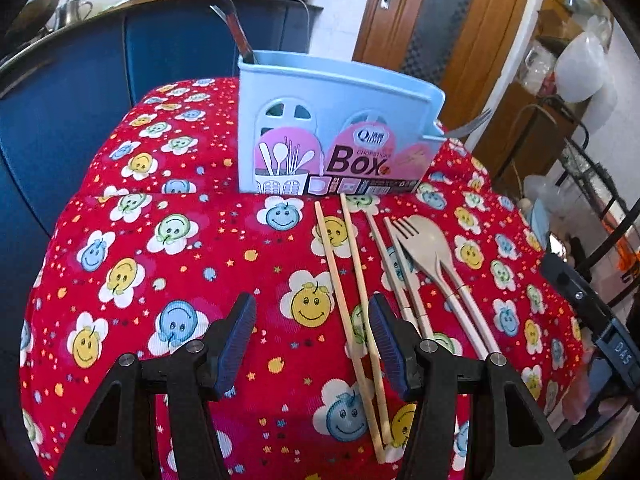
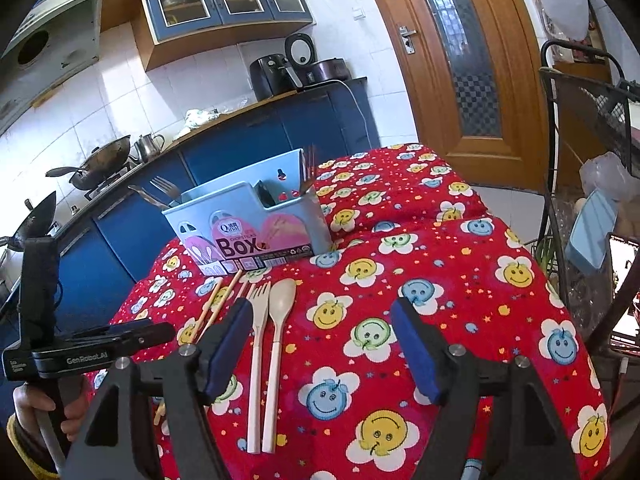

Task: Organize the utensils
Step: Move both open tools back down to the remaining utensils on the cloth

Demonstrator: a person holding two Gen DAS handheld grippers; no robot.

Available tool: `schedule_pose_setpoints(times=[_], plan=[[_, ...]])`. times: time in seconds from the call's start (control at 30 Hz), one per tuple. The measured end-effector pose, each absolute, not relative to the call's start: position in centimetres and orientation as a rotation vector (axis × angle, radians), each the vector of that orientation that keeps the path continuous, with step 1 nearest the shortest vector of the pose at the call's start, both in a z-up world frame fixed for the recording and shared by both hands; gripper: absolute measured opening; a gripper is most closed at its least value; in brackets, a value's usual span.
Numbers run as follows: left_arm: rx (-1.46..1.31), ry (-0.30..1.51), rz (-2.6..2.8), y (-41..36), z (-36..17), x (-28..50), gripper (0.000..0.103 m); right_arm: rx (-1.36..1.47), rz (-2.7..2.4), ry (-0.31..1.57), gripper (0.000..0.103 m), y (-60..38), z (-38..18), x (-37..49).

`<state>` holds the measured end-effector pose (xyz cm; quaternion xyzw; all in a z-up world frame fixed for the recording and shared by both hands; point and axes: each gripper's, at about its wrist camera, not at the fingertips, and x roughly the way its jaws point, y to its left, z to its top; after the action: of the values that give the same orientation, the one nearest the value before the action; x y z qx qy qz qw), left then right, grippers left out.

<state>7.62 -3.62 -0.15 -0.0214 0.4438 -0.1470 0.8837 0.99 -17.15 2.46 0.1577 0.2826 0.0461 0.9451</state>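
A light blue chopstick box [image 1: 336,120] stands at the back of the red smiley tablecloth [image 1: 160,240], with a few metal utensils in it; it also shows in the right wrist view [image 2: 248,220]. In front lie two wooden chopsticks [image 1: 352,300], two paler chopsticks [image 1: 400,276], a beige fork [image 1: 408,248] and a beige spoon [image 1: 434,248]. My left gripper [image 1: 312,344] is open and empty, low over the cloth, its right finger beside the wooden chopsticks. My right gripper [image 2: 324,352] is open and empty, with the fork [image 2: 258,328] and spoon [image 2: 278,328] just inside its left finger.
Blue kitchen cabinets [image 2: 240,140] stand behind the table, with a wok [image 2: 100,160] and appliances on the counter. A wooden door [image 2: 460,60] is at the back right. A black metal rack [image 2: 580,160] stands to the right of the table.
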Motion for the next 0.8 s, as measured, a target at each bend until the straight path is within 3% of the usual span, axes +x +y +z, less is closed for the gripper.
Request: schedule_pose_setpoints(times=[0.17, 0.43, 0.8], plan=[[-0.008, 0.987, -0.313, -4.4, -0.8, 8.8, 0.056, 0.327, 0.095, 0.579, 0.074, -17.5, 2.2, 0.8], [-0.008, 1.083, -0.357, -4.9, -1.5, 10.8, 0.028, 0.345, 0.094, 0.584, 0.074, -18.0, 1.8, 0.7], [0.028, 1.198, -0.365, -6.0, -1.5, 13.3, 0.022, 0.359, 0.096, 0.586, 0.074, -18.5, 1.6, 0.8]])
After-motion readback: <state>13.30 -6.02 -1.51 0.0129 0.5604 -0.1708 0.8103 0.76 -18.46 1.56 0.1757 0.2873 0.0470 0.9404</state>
